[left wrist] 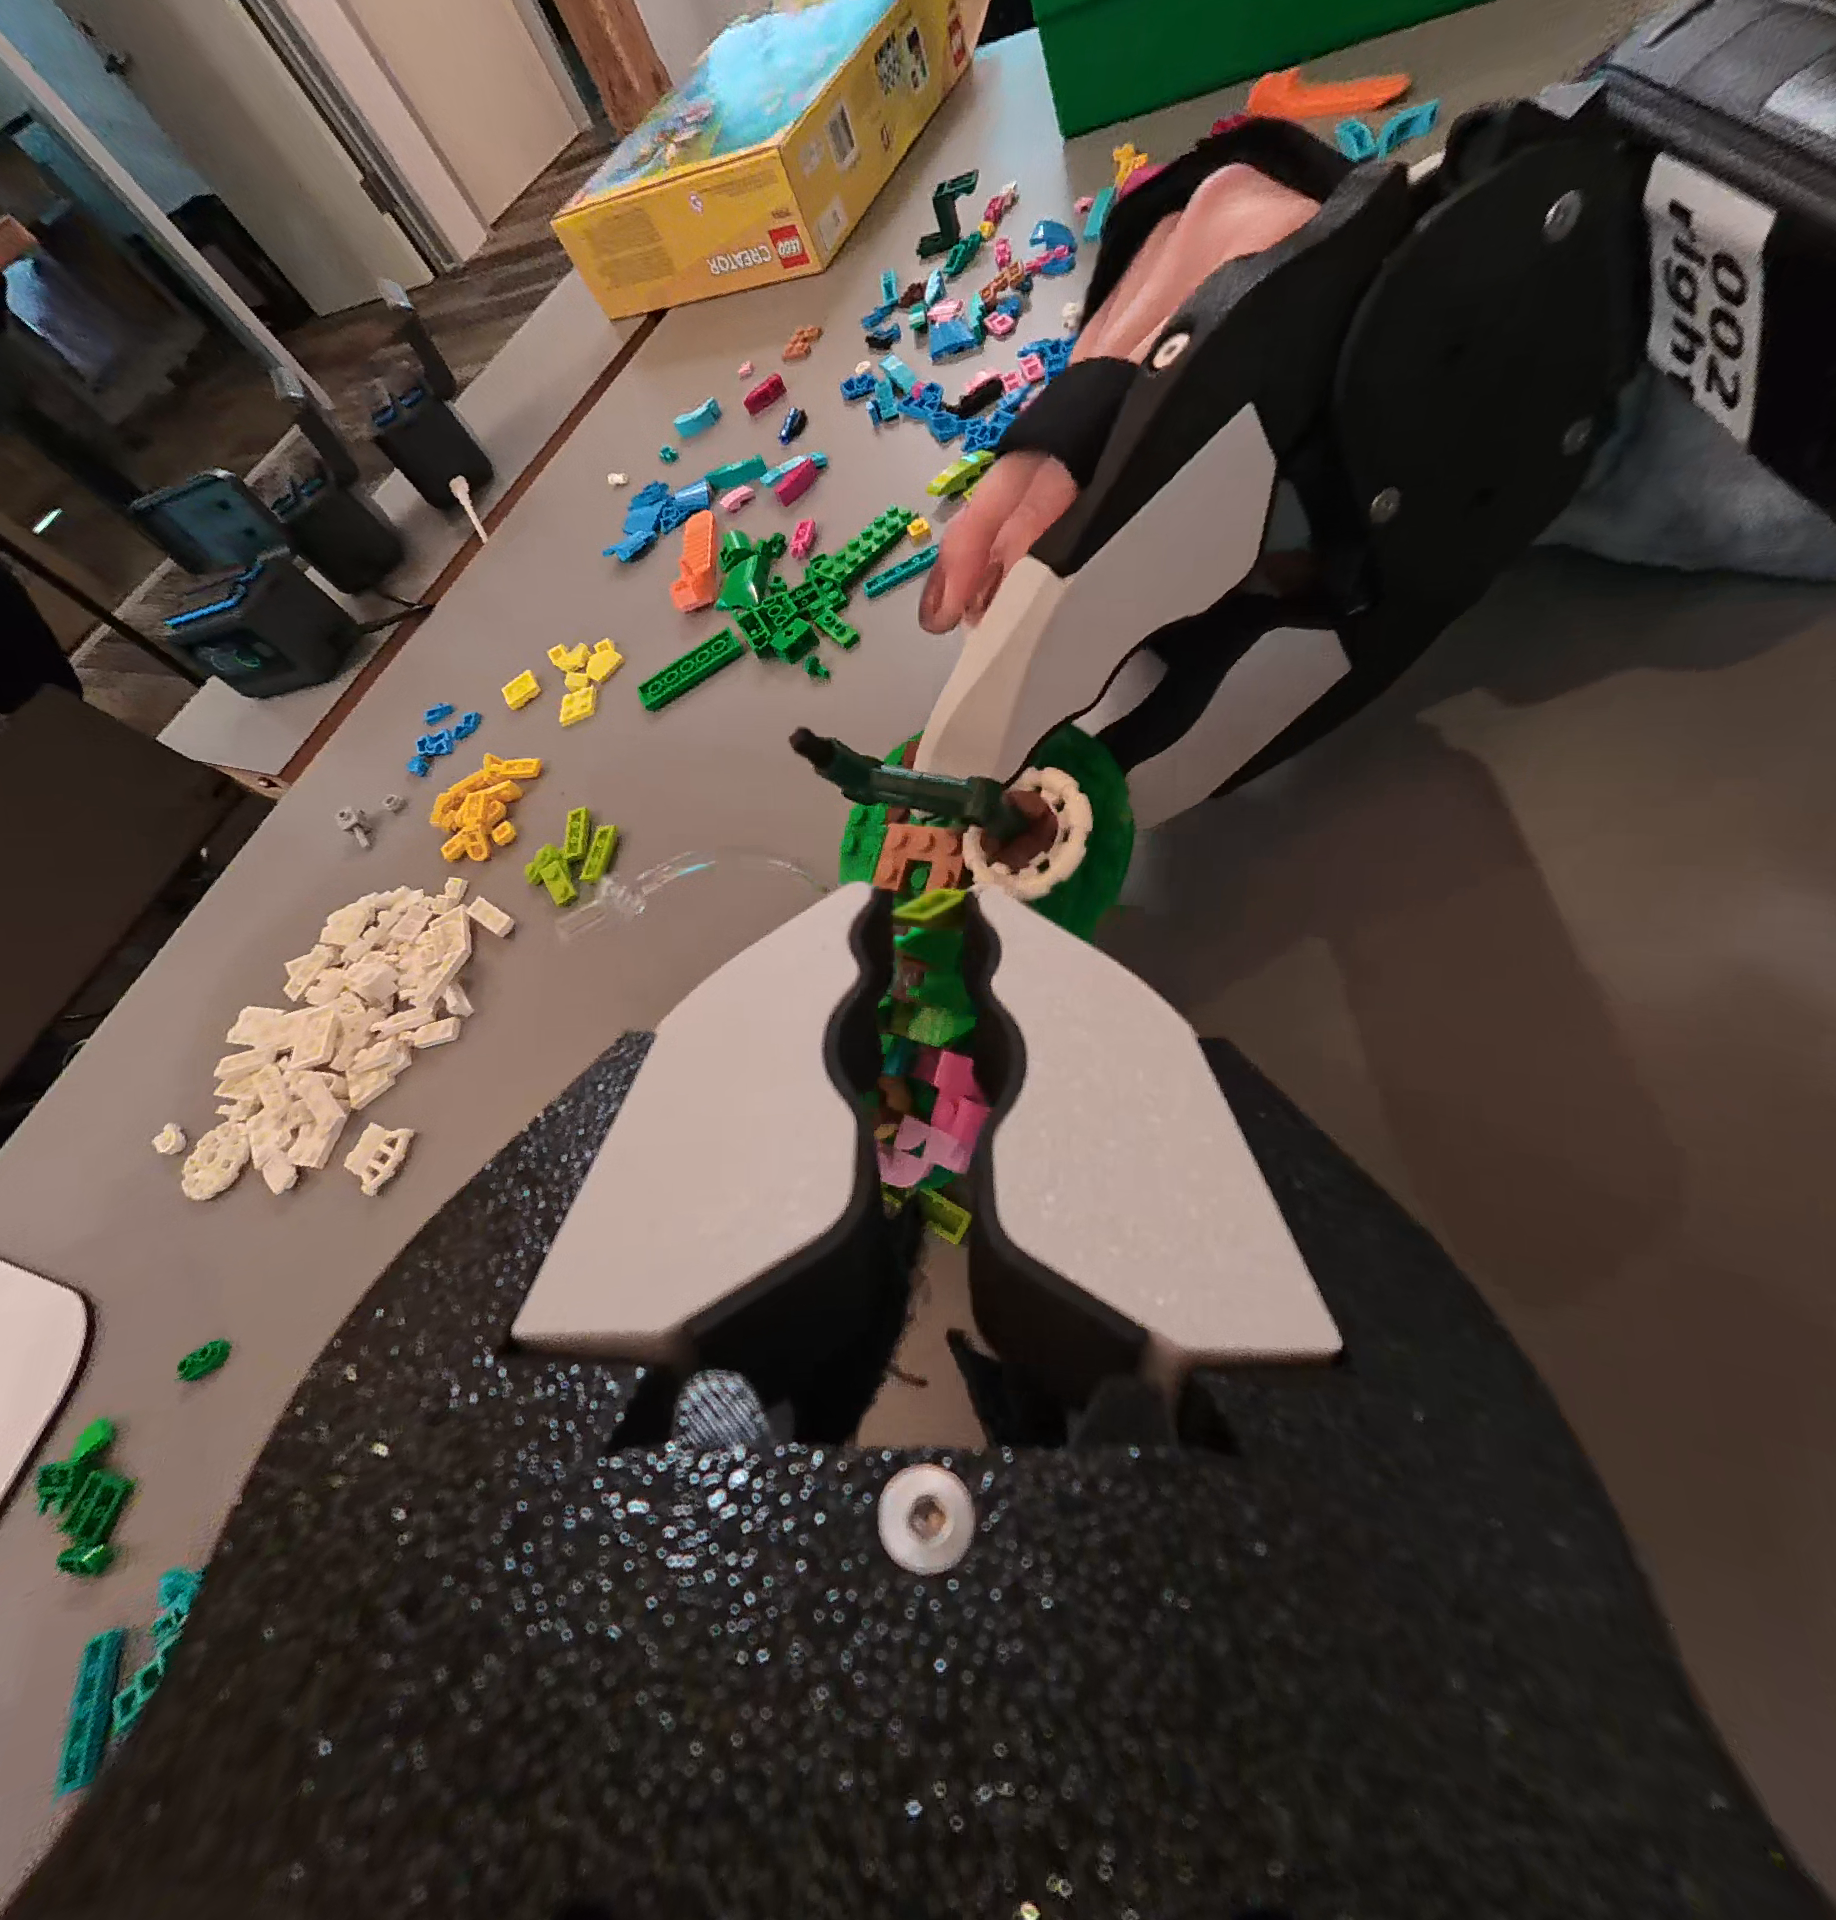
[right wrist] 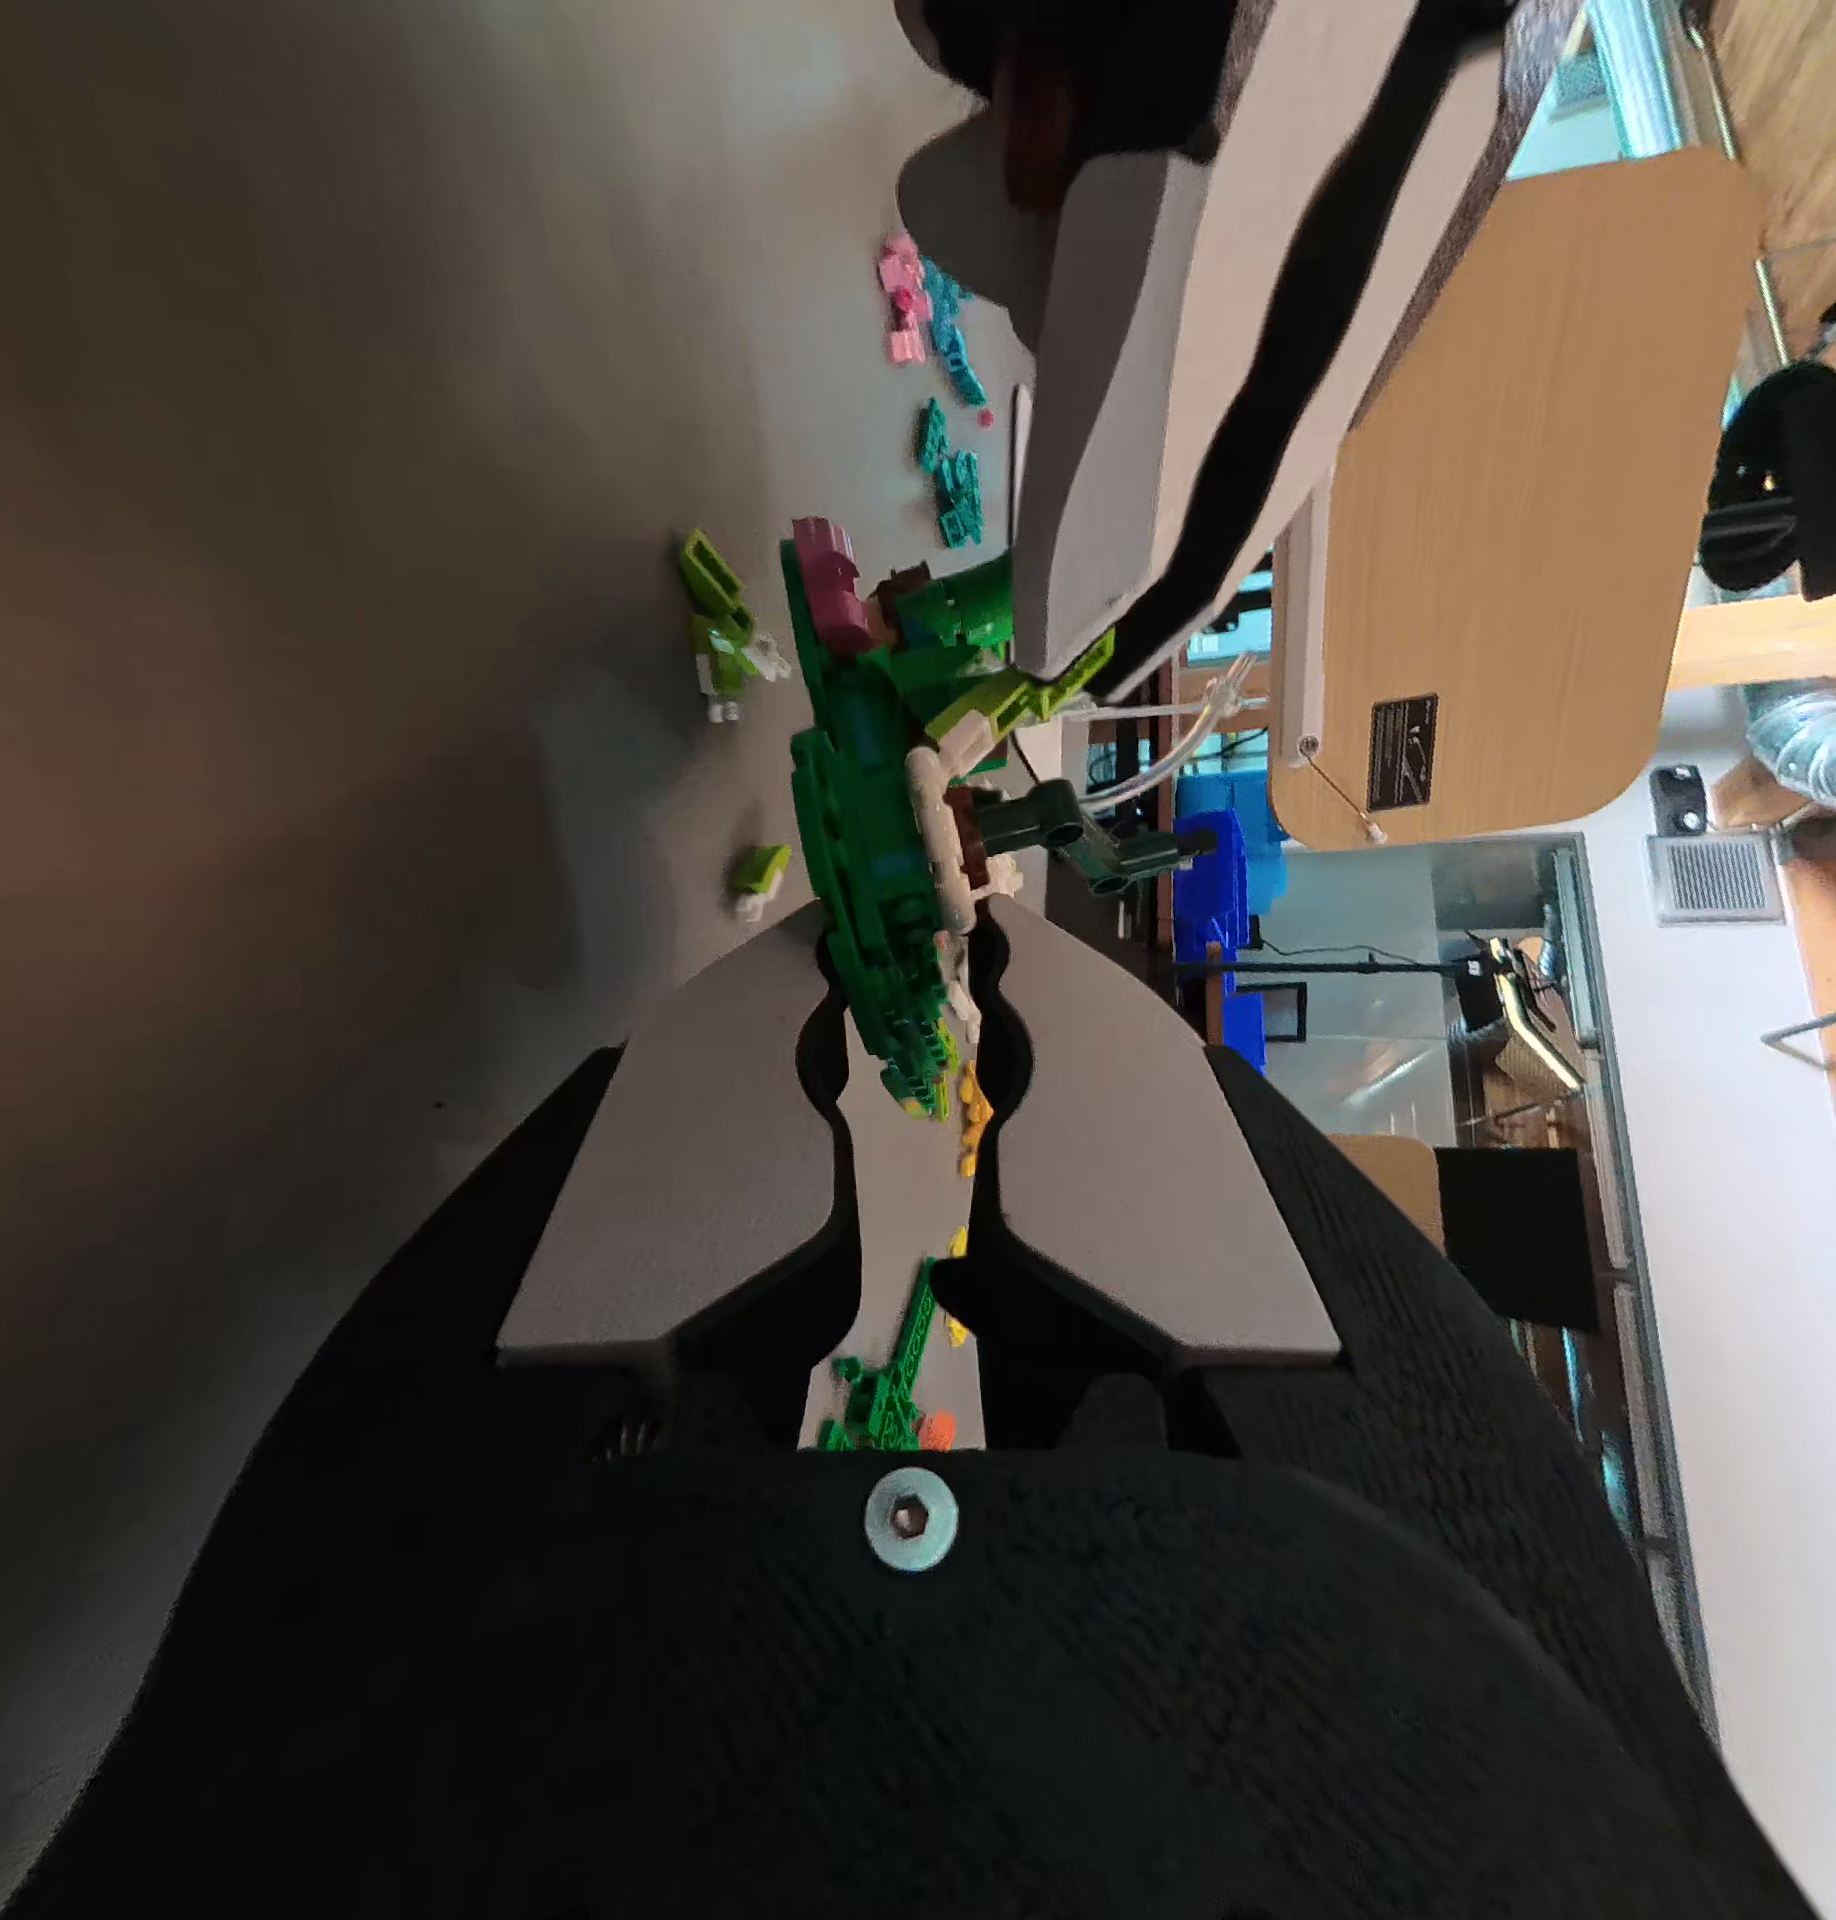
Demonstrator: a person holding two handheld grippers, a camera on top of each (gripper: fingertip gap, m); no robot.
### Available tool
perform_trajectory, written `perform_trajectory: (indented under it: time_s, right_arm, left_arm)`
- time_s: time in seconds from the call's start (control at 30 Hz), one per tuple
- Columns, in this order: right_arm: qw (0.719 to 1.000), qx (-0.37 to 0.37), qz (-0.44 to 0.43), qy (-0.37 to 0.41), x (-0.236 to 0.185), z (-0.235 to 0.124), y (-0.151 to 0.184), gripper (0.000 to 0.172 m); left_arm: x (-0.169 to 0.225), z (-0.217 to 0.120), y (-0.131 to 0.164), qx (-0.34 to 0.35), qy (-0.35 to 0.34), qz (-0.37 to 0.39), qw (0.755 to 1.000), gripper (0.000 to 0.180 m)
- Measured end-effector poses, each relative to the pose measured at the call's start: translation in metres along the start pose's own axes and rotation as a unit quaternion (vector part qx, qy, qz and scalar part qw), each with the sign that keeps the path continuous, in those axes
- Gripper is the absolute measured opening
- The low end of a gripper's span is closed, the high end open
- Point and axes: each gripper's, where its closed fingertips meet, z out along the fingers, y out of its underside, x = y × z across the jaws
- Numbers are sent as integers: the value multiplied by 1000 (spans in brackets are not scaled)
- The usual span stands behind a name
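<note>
Beside one green brick model (left wrist: 1080, 831) stood two grippers, one yellow box (left wrist: 758, 177), one white brick heap (left wrist: 342, 1029), two grey pieces (left wrist: 365, 821) and four lime bricks (left wrist: 573, 857).

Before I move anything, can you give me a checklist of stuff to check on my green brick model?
1. Right gripper shut on the green brick model's edge: ok.
2. Left gripper pinching the lime piece on the model: ok.
3. Dark green rod sticking out of the white ring: ok.
4. Model resting flat on the table: cannot tell.
5. White brick pile apart from both grippers: ok.
</note>
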Motion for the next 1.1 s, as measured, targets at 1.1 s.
perform_trajectory:
  time_s: [1.1]
  right_arm:
    - [998,-4,51,34,14,2,3,33]
  left_arm:
    - [-13,0,-3,-8,-34,-145,989,8]
